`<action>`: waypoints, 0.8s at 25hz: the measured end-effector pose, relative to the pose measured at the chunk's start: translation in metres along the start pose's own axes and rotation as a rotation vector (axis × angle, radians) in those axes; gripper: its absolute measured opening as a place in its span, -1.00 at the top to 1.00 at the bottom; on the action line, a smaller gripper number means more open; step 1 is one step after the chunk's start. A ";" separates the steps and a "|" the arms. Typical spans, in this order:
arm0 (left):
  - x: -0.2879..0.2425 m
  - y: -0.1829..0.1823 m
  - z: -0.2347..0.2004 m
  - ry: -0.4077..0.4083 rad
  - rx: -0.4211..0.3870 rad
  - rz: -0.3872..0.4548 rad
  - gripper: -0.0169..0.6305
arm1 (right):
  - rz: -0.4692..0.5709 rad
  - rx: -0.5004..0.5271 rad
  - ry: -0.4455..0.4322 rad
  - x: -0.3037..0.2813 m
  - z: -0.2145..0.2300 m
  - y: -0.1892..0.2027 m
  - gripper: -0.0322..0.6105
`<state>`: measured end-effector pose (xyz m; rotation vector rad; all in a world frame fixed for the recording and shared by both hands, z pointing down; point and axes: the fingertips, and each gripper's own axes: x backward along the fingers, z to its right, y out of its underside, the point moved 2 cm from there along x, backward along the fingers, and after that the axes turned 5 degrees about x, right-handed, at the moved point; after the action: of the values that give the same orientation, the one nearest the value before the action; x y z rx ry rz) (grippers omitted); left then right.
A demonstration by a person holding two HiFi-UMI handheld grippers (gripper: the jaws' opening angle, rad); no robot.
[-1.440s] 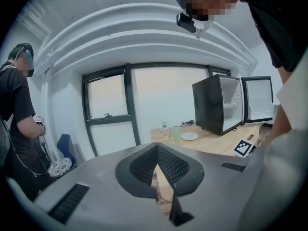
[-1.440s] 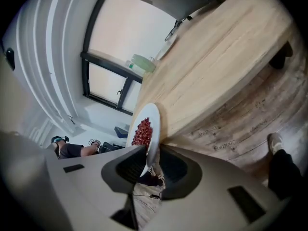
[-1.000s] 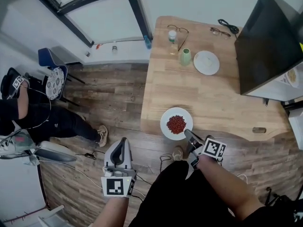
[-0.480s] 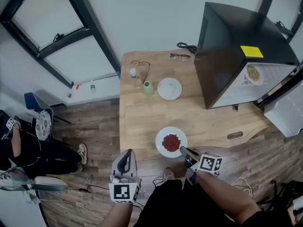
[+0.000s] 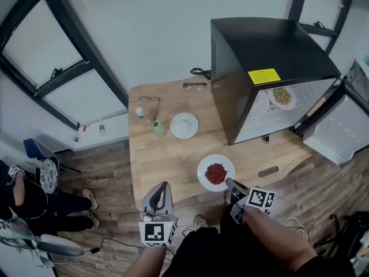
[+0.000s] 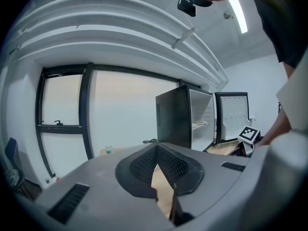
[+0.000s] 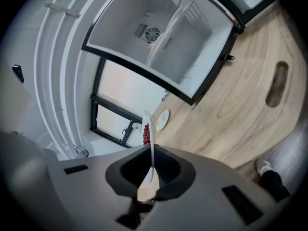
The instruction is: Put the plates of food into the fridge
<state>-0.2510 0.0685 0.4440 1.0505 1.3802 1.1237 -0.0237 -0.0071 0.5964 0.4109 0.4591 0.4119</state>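
Observation:
A white plate of red food [image 5: 215, 172] hangs over the front part of the wooden table [image 5: 173, 160], with my right gripper [image 5: 230, 183] shut on its near rim. In the right gripper view the plate [image 7: 150, 129] shows edge-on between the pads, the red food [image 7: 146, 134] on its left face. My left gripper [image 5: 164, 186] is shut and holds nothing, at the table's front edge left of the plate. The black fridge [image 5: 271, 62] stands open on the table's right, with a plate of yellowish food [image 5: 281, 96] on its shelf. A second white plate [image 5: 184, 125] lies further back.
A green cup [image 5: 158, 129], a small bottle [image 5: 140, 113], two pairs of glasses [image 5: 195, 86] and a cable [image 5: 200, 71] sit at the table's back. The fridge's white door [image 5: 334, 131] swings out to the right. A seated person [image 5: 23, 195] is at the left.
Both grippers have moved right along the table's front toward the fridge, the red-food plate travelling in the right one. The open fridge interior has come into the head view.

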 end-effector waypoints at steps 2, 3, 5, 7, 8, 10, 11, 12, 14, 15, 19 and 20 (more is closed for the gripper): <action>-0.013 -0.006 0.009 0.012 -0.004 0.008 0.94 | 0.021 -0.012 0.003 0.009 0.006 -0.016 0.81; -0.019 -0.010 0.013 0.015 -0.007 0.013 0.94 | 0.031 -0.017 0.003 0.013 0.009 -0.024 0.81; -0.032 -0.018 0.020 0.022 -0.011 0.024 0.94 | 0.052 -0.012 0.015 0.020 0.017 -0.042 0.81; -0.043 -0.024 0.029 0.033 -0.014 0.033 0.94 | 0.074 -0.011 0.026 0.029 0.024 -0.059 0.81; -0.049 -0.026 0.034 0.040 -0.015 0.035 0.94 | 0.085 -0.011 0.029 0.033 0.027 -0.067 0.81; -0.061 -0.028 0.045 0.053 -0.018 0.037 0.94 | 0.099 -0.008 0.033 0.041 0.034 -0.081 0.81; -0.067 -0.030 0.050 0.060 -0.021 0.037 0.94 | 0.105 -0.007 0.036 0.044 0.038 -0.087 0.81; -0.073 -0.032 0.054 0.066 -0.024 0.036 0.94 | 0.112 -0.009 0.039 0.048 0.042 -0.093 0.81; -0.085 -0.035 0.063 0.079 -0.031 0.037 0.94 | 0.129 -0.021 0.046 0.055 0.050 -0.103 0.81; -0.091 -0.038 0.067 0.086 -0.035 0.039 0.94 | 0.138 -0.028 0.051 0.059 0.055 -0.108 0.81; -0.116 -0.050 0.081 0.106 -0.044 0.055 0.94 | 0.168 -0.049 0.069 0.072 0.073 -0.127 0.81; -0.121 -0.053 0.084 0.108 -0.046 0.058 0.94 | 0.176 -0.055 0.073 0.074 0.077 -0.132 0.81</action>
<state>-0.1569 -0.0524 0.4105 1.0146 1.4094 1.2646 0.1131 -0.1053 0.5736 0.3847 0.4831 0.6102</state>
